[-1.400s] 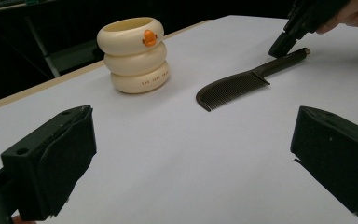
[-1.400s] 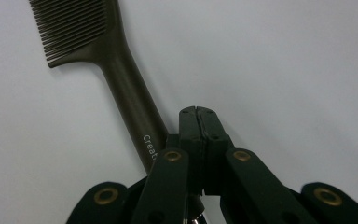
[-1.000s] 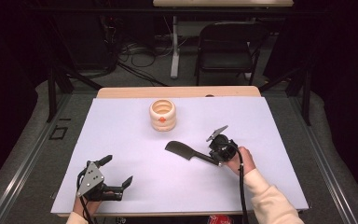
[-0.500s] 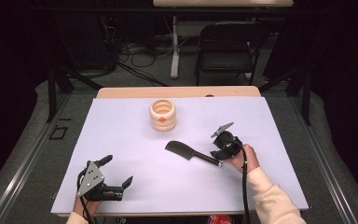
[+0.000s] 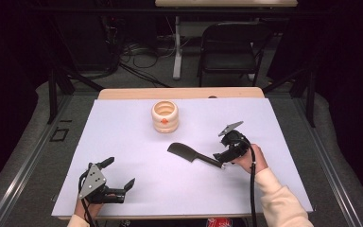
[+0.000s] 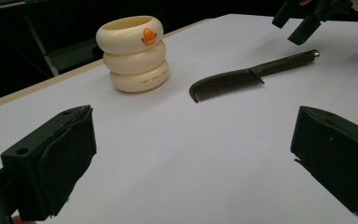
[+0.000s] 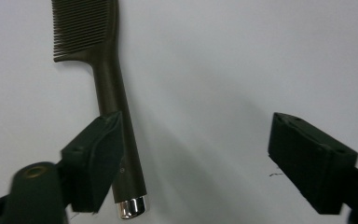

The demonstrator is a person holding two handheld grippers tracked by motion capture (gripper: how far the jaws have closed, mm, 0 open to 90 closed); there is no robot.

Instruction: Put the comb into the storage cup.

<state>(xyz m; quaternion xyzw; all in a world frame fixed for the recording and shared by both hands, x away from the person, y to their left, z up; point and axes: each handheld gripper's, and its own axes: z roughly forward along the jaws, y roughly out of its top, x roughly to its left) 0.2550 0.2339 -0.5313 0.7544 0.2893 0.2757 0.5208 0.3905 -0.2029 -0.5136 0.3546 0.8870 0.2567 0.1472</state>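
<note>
A dark comb (image 5: 189, 154) lies flat on the white table (image 5: 137, 142), its handle pointing right. My right gripper (image 5: 220, 159) hovers over the handle's end. Its jaws have just been opening and now stand wide apart. In the right gripper view (image 7: 196, 144) the comb's handle (image 7: 116, 102) lies on the table beside the left jaw, with neither pad pressing on it. My left gripper (image 5: 120, 172) rests near the front left edge, open with nothing in it (image 6: 191, 140). A cream ringed cup (image 5: 165, 116) with an orange duck mark (image 6: 145, 35) stands behind the comb (image 6: 242, 77).
A folding chair (image 5: 234, 47) and cables are on the floor beyond the table's far edge. The person's right sleeve (image 5: 279, 203) comes in at the bottom right. The right gripper (image 6: 307, 18) appears at the top right of the left gripper view.
My right gripper's jaws have opened and let go of the comb's handle; the comb lies where it was. The left gripper has not moved.
</note>
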